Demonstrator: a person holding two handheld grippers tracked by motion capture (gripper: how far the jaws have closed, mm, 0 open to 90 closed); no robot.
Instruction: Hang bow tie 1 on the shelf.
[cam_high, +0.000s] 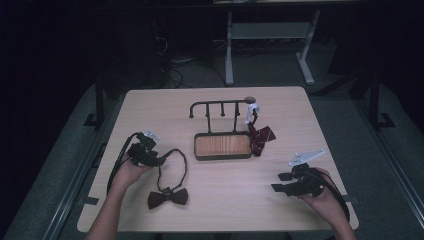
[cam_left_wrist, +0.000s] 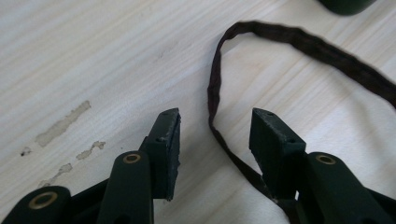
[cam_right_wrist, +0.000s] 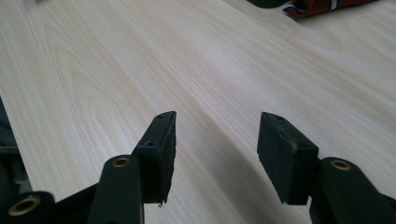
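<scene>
The left gripper (cam_high: 159, 159) sits at lower left of the high view, low over the table (cam_high: 280, 102), at the strap (cam_high: 181, 161) of a dark bow tie (cam_high: 168, 197). In the left gripper view the strap (cam_left_wrist: 215, 122) runs up between the two jaws; they stand apart with a gap on either side of it and do not press it. The bow lies below the gripper, lower centre of the frame. The right gripper (cam_high: 281, 182) rests at lower right, jaws wide apart over bare wood, holding nothing. A rack (cam_high: 222, 127) stands at centre, with a red tie (cam_high: 260, 137) on its right end.
</scene>
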